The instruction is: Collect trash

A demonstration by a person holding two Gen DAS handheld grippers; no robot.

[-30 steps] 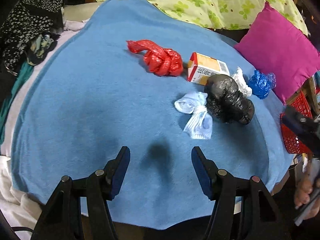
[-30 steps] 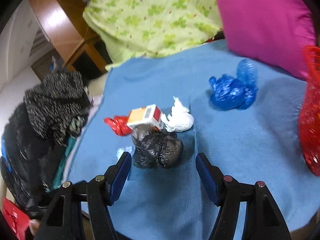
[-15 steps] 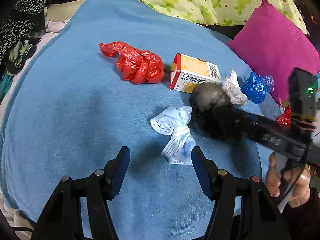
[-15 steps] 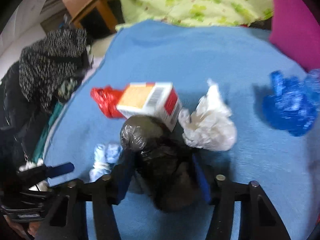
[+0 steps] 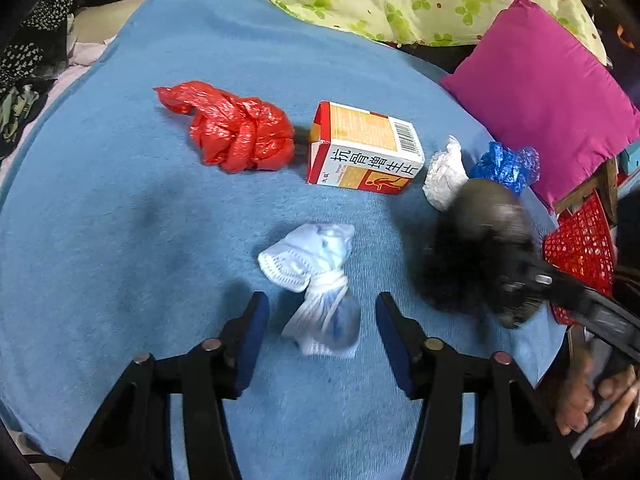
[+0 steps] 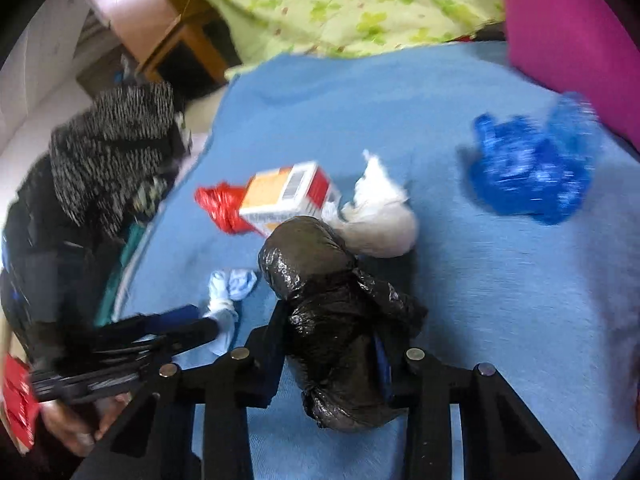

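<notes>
Two hand-held grippers worked: the right hand-held gripper [image 6: 328,356], jaws just closing, clenched the black plastic bag [image 6: 332,316] at lower centre; the left hand-held gripper [image 5: 320,334], also closing, straddled the knotted face mask [image 5: 316,280] untouched on the blue blanket [image 5: 120,240].

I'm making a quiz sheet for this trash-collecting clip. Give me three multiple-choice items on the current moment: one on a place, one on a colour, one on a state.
1. What lies between the left tool's fingers?
A. the knotted face mask
B. the medicine box
C. the red bag

2. What colour is the bag beside the magenta cushion?
A. yellow
B. blue
C. orange

3. How does the right tool stand?
A. wide open over bare blanket
B. shut on nothing
C. shut on the black bag

Answers:
1 A: the face mask sits between the open fingers, which have just been closing and do not yet press it.
2 B: the blue bag lies by the cushion.
3 C: its jaws, just closing, press the black bag.
</notes>
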